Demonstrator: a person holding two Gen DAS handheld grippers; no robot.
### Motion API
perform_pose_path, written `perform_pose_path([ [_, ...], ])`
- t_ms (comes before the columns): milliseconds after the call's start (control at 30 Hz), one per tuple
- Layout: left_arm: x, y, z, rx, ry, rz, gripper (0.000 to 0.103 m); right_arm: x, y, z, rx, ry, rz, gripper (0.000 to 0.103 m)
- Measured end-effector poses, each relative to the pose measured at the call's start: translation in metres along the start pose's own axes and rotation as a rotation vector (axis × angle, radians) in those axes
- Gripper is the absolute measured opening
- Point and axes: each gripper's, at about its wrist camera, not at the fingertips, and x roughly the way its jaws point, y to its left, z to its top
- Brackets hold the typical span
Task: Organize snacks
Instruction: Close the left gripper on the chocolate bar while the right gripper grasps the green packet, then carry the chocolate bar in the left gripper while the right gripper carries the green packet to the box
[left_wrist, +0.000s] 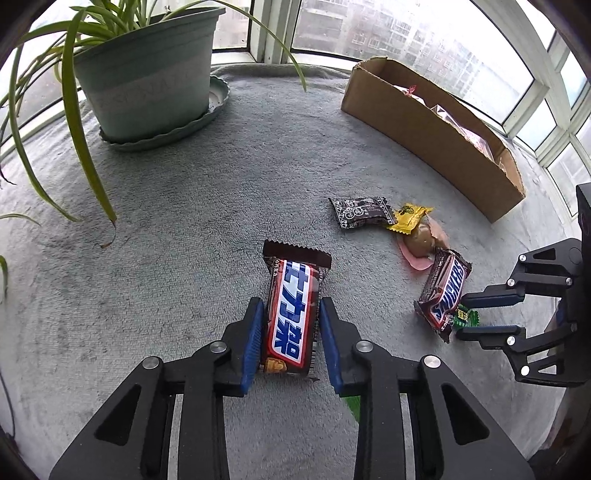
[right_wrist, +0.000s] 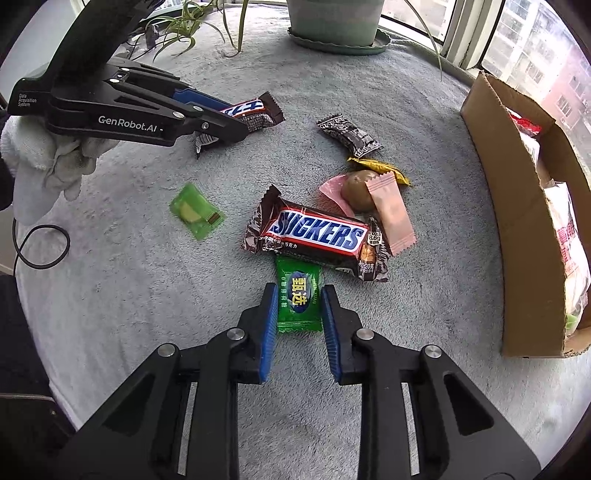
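Note:
My left gripper (left_wrist: 291, 306) is shut on a Snickers bar (left_wrist: 293, 314), its blue pads pressing the wrapper's two sides on the grey cloth. It also shows in the right wrist view (right_wrist: 236, 127) with the bar (right_wrist: 255, 110). My right gripper (right_wrist: 299, 295) straddles a green candy (right_wrist: 298, 301); the pads sit at its edges with small gaps. A second Snickers bar (right_wrist: 317, 236) lies just beyond it. A black candy (right_wrist: 349, 136), a yellow candy (right_wrist: 380, 168), a pink-wrapped brown snack (right_wrist: 369, 199) and a second green candy (right_wrist: 195, 210) lie around.
A cardboard box (right_wrist: 517, 221) with bagged snacks stands at the right. A potted plant in a green pot (left_wrist: 147, 74) stands at the back left, leaves hanging over the cloth. Windows run behind. A black cable (right_wrist: 40, 245) lies at the left edge.

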Motion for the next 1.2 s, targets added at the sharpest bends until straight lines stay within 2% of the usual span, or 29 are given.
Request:
perform_pose_path([
  [300, -0.009, 0.002, -0.008, -0.036, -0.012, -0.017, 0.027, -0.014, 0.000, -0.013, 0.039, -0.035, 0.005, 0.023],
  [600, -0.024, -0.003, -0.004, -0.044, -0.042, -0.043, 0.027, -0.055, -0.017, -0.020, 0.112, -0.134, -0.034, 0.023],
  [867, -0.036, -0.021, 0.020, -0.016, -0.088, -0.067, 0.027, -0.096, -0.053, -0.018, 0.204, -0.243, -0.104, 0.023],
  [1200, -0.043, -0.046, 0.069, 0.026, -0.148, -0.082, 0.027, -0.138, -0.121, -0.010, 0.332, -0.340, -0.221, 0.023],
])
